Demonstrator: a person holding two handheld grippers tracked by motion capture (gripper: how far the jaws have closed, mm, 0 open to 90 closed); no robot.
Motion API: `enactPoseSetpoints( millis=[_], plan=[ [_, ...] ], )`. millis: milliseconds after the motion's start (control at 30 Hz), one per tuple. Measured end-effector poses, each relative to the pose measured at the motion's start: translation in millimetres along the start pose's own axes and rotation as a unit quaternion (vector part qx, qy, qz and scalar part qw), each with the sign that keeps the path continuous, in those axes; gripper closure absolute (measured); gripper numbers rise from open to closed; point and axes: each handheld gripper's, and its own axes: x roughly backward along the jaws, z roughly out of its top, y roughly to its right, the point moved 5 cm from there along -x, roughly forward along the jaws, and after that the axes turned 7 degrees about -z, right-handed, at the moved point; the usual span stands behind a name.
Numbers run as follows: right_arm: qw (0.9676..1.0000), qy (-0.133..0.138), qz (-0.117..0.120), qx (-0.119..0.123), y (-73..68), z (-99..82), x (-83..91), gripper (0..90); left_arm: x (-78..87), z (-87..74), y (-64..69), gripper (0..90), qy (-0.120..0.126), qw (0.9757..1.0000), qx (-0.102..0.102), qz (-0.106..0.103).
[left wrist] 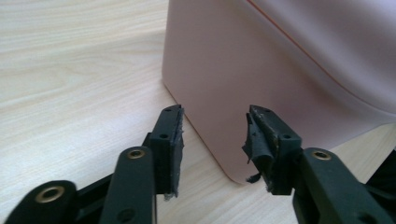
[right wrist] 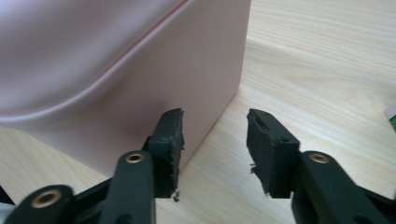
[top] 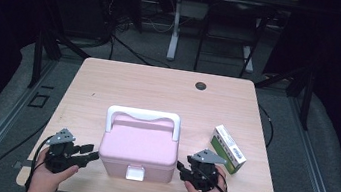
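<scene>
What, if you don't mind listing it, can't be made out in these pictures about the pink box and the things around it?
- Pink box contents: lid shut, high view.
- Its white latch: too small there to tell whether it is fastened.
- Box top and handle: cut off by the upper edge in both gripper views.
- Green carton: print too small in the high view; a cut-off sliver in the right gripper view.
- Left gripper and right gripper: open, touching nothing.

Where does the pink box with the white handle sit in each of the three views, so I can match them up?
High view: pink box at the table's near middle, between the two grippers.
Left gripper view: its side wall takes the upper right, just beyond the open jaws.
Right gripper view: its side wall takes the upper left.
Shared landmark: the light wooden table.
</scene>
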Motion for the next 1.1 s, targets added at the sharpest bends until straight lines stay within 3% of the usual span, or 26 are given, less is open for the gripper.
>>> enactPoseSetpoints(
  millis=[200,433,633,900,1100],
  plan=[
    [0.9998,0.011,0.013,0.001,6.4,6.8,8.5,50.2,8.6,5.2,-8.3,50.6,-0.002,0.9999,-0.007,0.01],
    [0.9993,0.022,0.031,-0.006,16.0,18.6,23.6,53.3,24.3,15.8,-15.9,48.8,0.012,0.9998,0.006,0.016],
    [0.9986,0.03,0.042,0.007,18.9,31.8,33.2,53.4,33.0,27.9,-17.1,50.6,0.011,0.9998,-0.003,0.014],
    [0.9962,0.049,0.068,0.02,10.5,57.3,36.4,52.3,35.0,51.3,-8.5,51.0,0.02,0.9996,-0.017,-0.006],
    [0.994,0.052,0.091,0.029,-0.8,73.7,29.5,50.1,23.5,65.1,0.4,50.9,0.004,0.9993,-0.022,-0.03]
  ],
)
